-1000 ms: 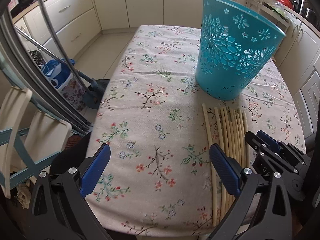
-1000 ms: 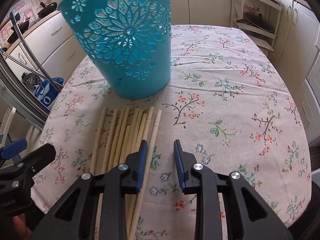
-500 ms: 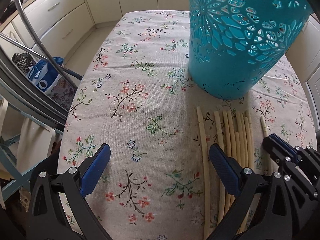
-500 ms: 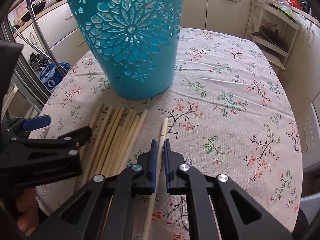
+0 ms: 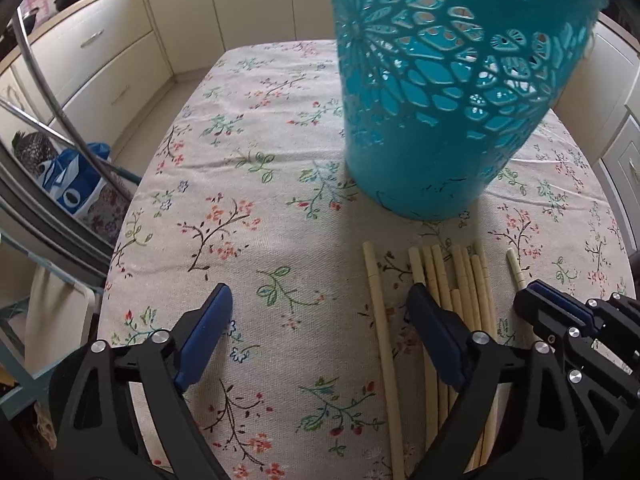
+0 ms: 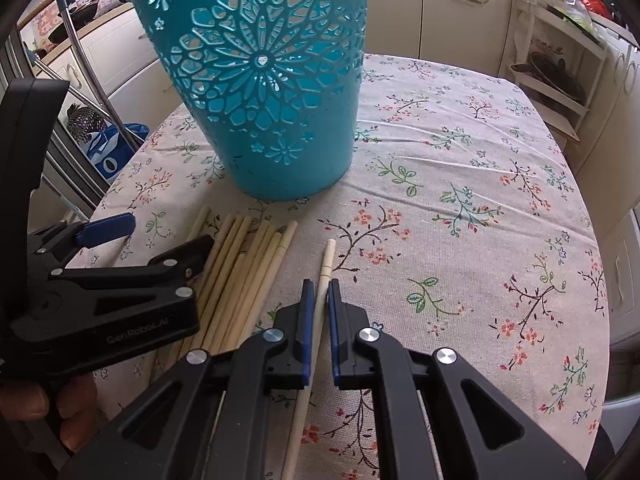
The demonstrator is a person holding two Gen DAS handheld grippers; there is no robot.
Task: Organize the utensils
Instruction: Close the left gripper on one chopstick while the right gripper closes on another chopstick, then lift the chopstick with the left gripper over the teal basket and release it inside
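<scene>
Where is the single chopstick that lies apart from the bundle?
In the right wrist view the single chopstick lies between the right gripper fingers, right of the chopstick bundle, before the teal basket.

left wrist view: low over tablecloth point(image 5: 248, 168), facing forward, close.
right wrist view: same, rightward.
shared: teal basket point(image 5: 440, 92) point(image 6: 264, 80), chopstick bundle point(image 5: 460, 280) point(image 6: 240, 264).

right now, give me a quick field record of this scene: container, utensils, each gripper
container: teal cutout bin, upright on the floral tablecloth
utensils: bundle of chopsticks lying in front of the bin
single chopstick: apart from the bundle, between the right gripper's pads
right gripper: shut on it
left gripper: open, holding nothing, over the cloth beside the bundle
</scene>
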